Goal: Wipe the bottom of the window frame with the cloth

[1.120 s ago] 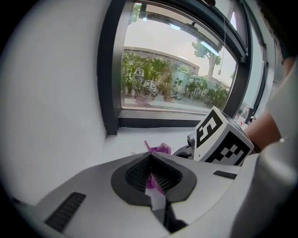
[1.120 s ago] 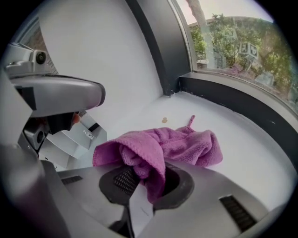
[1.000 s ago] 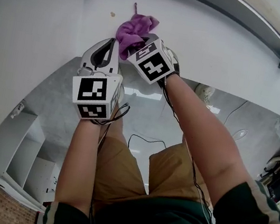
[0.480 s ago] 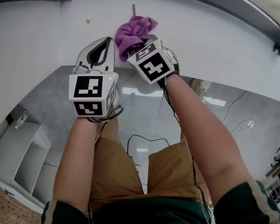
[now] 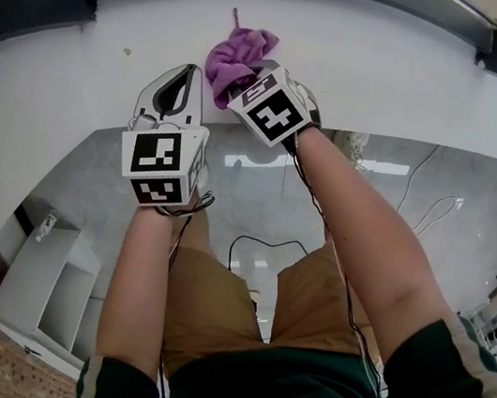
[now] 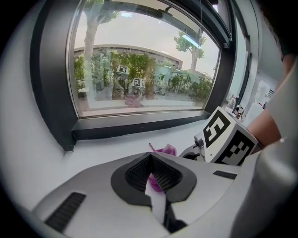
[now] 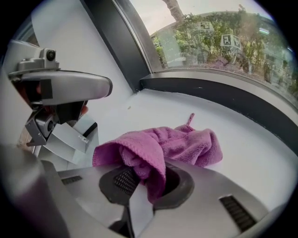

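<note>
Cloth lay bunched on the white sill, short of the dark window frame. One fold was pinched in the right tongs, probably ready for dragging along it. The left tongs waited beside it, pressed together and empty.

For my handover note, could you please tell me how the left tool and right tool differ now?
The right tool is shut on the purple cloth; the left tool is shut on nothing. The left tool points straight toward the window, while the right tool slants across toward the left tool. Both are over the white sill.
</note>
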### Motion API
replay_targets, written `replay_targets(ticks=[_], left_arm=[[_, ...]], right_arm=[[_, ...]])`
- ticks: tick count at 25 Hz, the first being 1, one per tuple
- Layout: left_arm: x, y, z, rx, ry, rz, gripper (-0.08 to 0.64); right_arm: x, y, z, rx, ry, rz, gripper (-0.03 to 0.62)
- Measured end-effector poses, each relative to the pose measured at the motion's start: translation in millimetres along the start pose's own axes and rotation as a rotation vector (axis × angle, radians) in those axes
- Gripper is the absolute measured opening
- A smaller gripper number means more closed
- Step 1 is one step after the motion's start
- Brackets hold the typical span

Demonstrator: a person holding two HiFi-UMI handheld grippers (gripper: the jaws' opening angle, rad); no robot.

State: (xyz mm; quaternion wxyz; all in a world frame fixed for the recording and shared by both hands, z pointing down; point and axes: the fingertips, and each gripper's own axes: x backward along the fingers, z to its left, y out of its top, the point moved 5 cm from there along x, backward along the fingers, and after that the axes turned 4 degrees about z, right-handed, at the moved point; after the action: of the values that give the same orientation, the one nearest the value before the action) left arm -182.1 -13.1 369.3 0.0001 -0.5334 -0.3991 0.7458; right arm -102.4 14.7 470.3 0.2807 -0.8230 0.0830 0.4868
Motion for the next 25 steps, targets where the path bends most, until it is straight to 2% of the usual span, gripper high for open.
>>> replay_targets(ticks=[11, 18, 25], left_arm=[[-16.9, 16.5, -34.1, -0.05, -0.036, 0.021, 0.009], [-27.9, 19.4, -54.7, -0.08, -0.079, 0.042, 0.009], [-38.2, 30.5, -83.2, -0.143, -0.134, 0.047, 0.009]], right_arm=[[18.6, -17.4, -20.6, 0.002, 0.014, 0.009, 0.075], [30.3, -32.9, -31.8, -0.011, 0.015, 0.002, 0.075], [44.3, -50.8, -45.5, -0.022, 0.007, 0.01, 0.075]])
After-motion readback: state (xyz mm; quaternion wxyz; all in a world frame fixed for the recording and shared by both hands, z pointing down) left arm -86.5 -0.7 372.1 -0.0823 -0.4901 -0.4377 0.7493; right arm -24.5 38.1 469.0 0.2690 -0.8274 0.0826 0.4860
